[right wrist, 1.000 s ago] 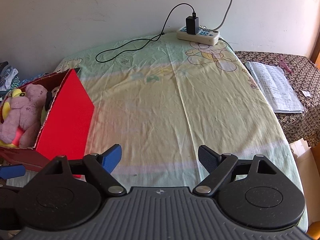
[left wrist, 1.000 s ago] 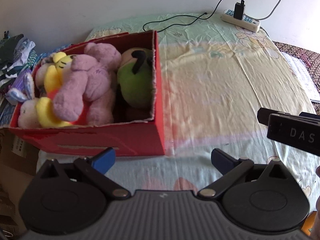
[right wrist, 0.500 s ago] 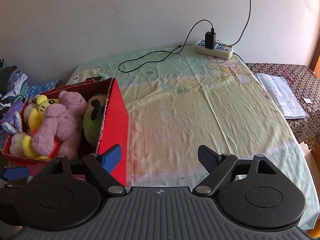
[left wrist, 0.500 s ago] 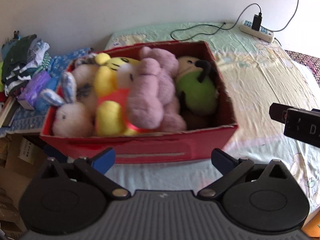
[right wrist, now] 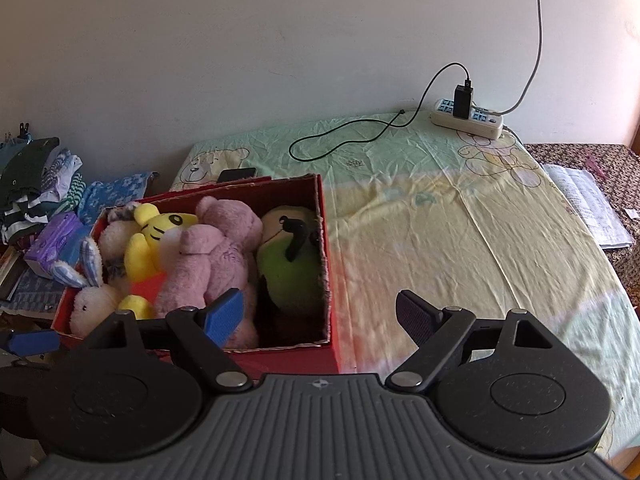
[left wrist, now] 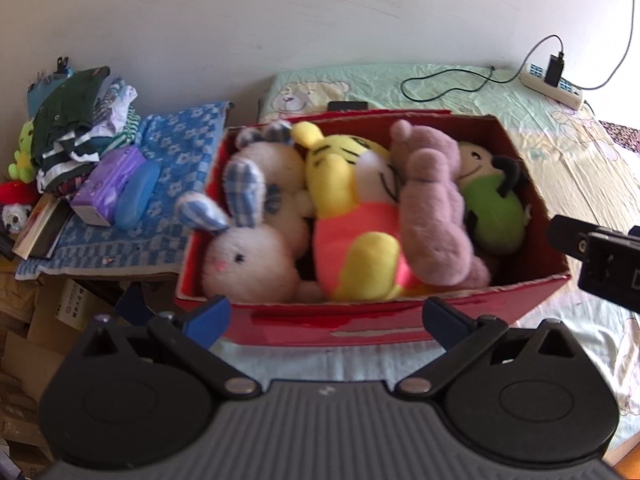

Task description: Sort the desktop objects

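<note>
Both of my grippers, left gripper and right gripper, hang wide and empty by the red box of plush toys on the table, where I judge a jaw could snag the cardboard rim.

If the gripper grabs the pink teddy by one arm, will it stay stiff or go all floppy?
Probably floppy: the pink teddy looks soft and fuzzy, and its limbs already bend over the yellow toy. It is likely light for its size, being plush. It sits wedged among other toys in the red box, so it may drag neighbours along.
</note>
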`<state>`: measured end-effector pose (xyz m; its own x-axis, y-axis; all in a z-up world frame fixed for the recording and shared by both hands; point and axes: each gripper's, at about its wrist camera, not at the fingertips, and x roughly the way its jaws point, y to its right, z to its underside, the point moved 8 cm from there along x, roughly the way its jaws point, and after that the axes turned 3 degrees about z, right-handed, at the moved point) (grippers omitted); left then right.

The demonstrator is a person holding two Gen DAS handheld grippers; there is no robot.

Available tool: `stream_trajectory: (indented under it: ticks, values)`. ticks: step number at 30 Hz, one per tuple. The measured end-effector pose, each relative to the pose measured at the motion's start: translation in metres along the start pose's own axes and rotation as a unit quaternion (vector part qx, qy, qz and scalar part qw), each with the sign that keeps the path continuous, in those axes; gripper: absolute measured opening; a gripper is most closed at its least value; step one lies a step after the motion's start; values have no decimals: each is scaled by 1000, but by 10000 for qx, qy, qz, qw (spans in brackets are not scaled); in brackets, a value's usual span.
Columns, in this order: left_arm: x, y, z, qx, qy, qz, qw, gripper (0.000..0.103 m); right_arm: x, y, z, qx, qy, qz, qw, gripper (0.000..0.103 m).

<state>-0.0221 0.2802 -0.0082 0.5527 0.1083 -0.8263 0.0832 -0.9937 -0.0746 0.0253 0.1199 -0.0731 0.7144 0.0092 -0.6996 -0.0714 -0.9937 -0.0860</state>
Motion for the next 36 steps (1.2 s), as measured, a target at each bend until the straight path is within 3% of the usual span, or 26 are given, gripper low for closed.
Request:
stream_trajectory:
  ticks: [9, 20, 29, 33, 36]
  values:
    - [8, -34, -16, -6, -94, -165, 9998, 102, 5, -35, -6, -45, -124, -96, 9999, 86]
    - [10, -40, -13, -261, -267, -76, 9993, 102, 12, -41, -14, -103, -159, 46, 9998, 88]
    - [8, -35, -10, -370, -224, 86, 9990, 102, 16, -49, -16, -299, -292, -268, 9988, 91]
    - [6, -33, -10, -372, -162, 45, 9992, 102, 20, -51, -15, -445, -308, -273, 9982, 91]
    - [5, -38, -15, -410, -33, -226, 9989, 102, 21, -49, -17, -462, -275, -253, 9982, 91]
